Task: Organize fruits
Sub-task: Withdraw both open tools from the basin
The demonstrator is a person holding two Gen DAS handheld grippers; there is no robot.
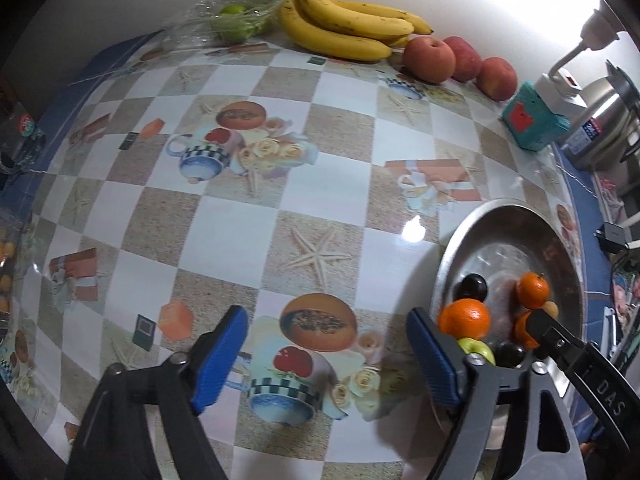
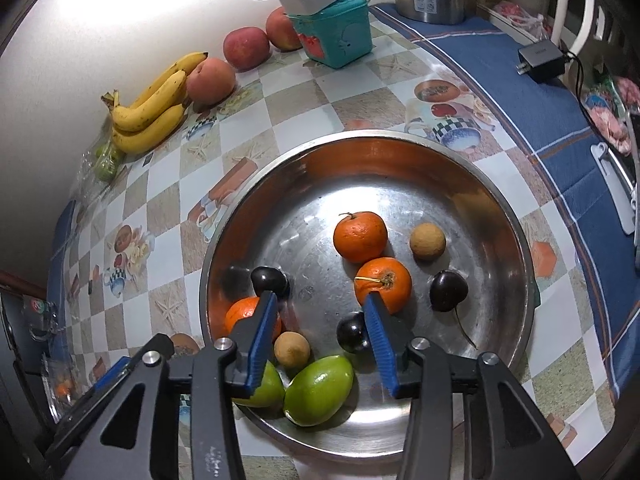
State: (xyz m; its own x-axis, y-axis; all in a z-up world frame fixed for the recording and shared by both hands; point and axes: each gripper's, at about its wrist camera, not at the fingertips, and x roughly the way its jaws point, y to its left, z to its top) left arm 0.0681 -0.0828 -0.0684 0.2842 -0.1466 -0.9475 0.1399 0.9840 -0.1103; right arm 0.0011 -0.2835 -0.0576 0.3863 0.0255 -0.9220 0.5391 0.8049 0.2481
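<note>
Right hand-held gripper [image 2: 322, 328] partly hides a tangerine [image 2: 240, 314] and green fruit [image 2: 272, 390].

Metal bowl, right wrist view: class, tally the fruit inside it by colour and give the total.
In the metal bowl:
Orange fruits: 3
Dark fruits: 3
Green fruits: 2
Tan fruits: 2
Total: 10
</note>
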